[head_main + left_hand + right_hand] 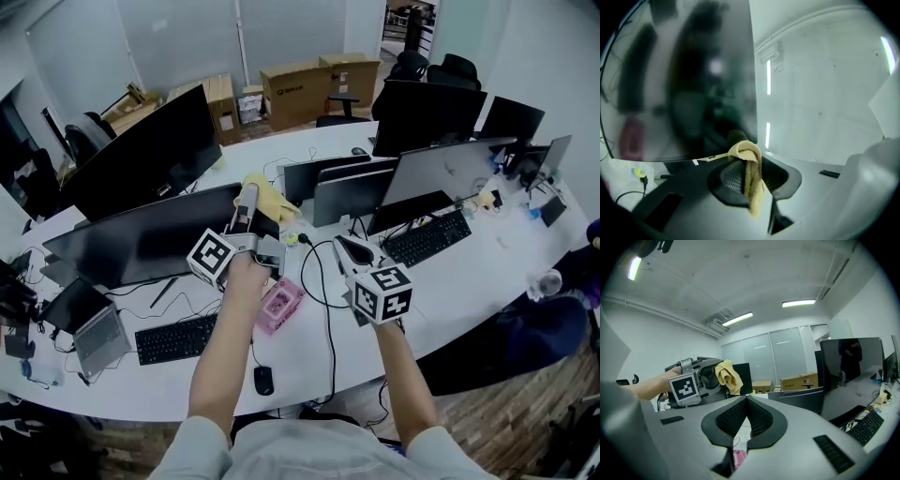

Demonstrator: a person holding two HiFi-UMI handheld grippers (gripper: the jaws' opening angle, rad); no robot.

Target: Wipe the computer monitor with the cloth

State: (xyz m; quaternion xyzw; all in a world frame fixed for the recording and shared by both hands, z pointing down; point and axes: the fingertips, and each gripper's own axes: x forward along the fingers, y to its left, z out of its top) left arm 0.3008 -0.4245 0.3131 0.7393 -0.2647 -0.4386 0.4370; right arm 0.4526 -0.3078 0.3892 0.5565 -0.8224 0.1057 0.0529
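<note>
While the left gripper was raised towards the computer monitor, its jaws were closed on the cloth, a yellow fold pinched between the pads with a loose tail hanging below. In the head view the cloth sat at the two o'clock corner of the dark screen, just beside its right edge; contact with the glass could not be confirmed from any view. The right gripper was held at three o'clock of the left, well clear of the screen, jaws together with nothing between them.

Assessment of the cloth: light, soft and limp (a towelling weave, by its look). It should conform to the panel under slight pressure, but the hanging tail may drag or bunch. The present hold, near the middle of the bunch, appeared sound. A flatter pad of cloth ahead of the jaw tips would probably wipe better.

Assessment of the monitor: a thin, glossy panel on a stand, likely to rock or mark if pressed hard. Light strokes from the two o'clock corner towards nine o'clock seemed advisable. The keyboard lay at six o'clock of the screen.
</note>
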